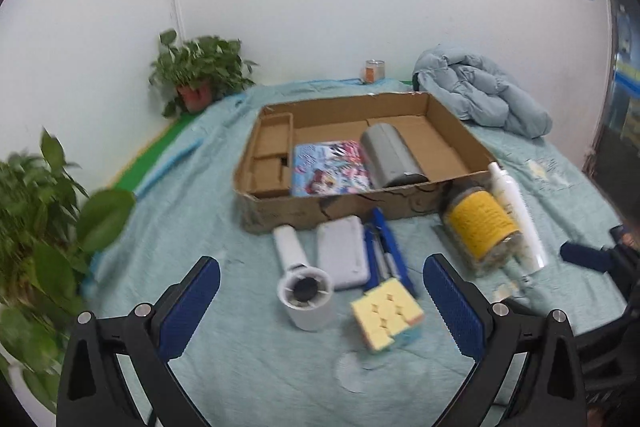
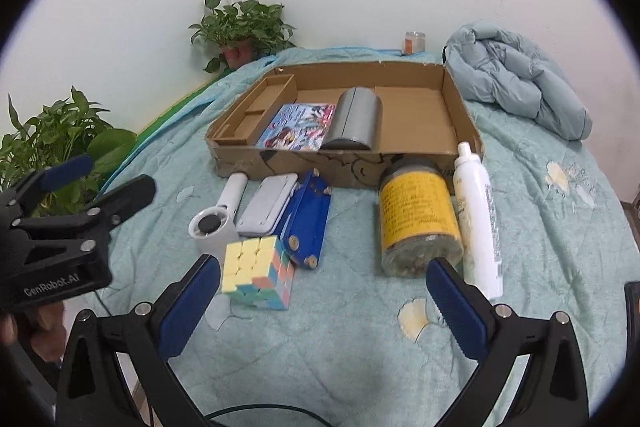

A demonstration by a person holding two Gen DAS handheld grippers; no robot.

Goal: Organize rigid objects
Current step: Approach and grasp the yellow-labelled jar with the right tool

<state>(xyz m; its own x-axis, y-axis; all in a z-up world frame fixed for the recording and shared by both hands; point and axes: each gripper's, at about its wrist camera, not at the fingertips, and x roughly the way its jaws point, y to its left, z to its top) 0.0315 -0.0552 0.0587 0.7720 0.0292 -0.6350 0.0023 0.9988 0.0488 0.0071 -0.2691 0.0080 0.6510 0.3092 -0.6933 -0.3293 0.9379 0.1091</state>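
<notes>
A shallow cardboard box [image 1: 454, 141] [image 2: 460, 115] lies on the bed, holding a colourful booklet [image 1: 330, 169] [image 2: 300, 127] and a grey cylinder [image 1: 390, 155] [image 2: 356, 119]. In front of it lie a white handheld fan [image 1: 302, 283] [image 2: 218, 217], a grey case [image 1: 344, 253] [image 2: 266, 205], a blue pencil case [image 1: 386, 247] [image 2: 308, 217], a pastel puzzle cube [image 1: 386, 313] [image 2: 256, 271], a yellow-labelled jar [image 1: 482, 225] [image 2: 416, 215] and a white bottle [image 1: 518, 219] [image 2: 478, 215]. My left gripper [image 1: 322, 307] [image 2: 106, 179] hovers open above the fan and cube. My right gripper [image 2: 324, 301] is open, near the cube and jar.
Two potted plants [image 1: 200, 69] [image 2: 60, 143] stand at the left by the wall. A folded pale blue jacket [image 1: 482, 91] [image 2: 516, 79] lies at the back right, and a small jar [image 1: 374, 71] [image 2: 414, 43] by the wall. The teal quilt [image 2: 360, 327] covers the bed.
</notes>
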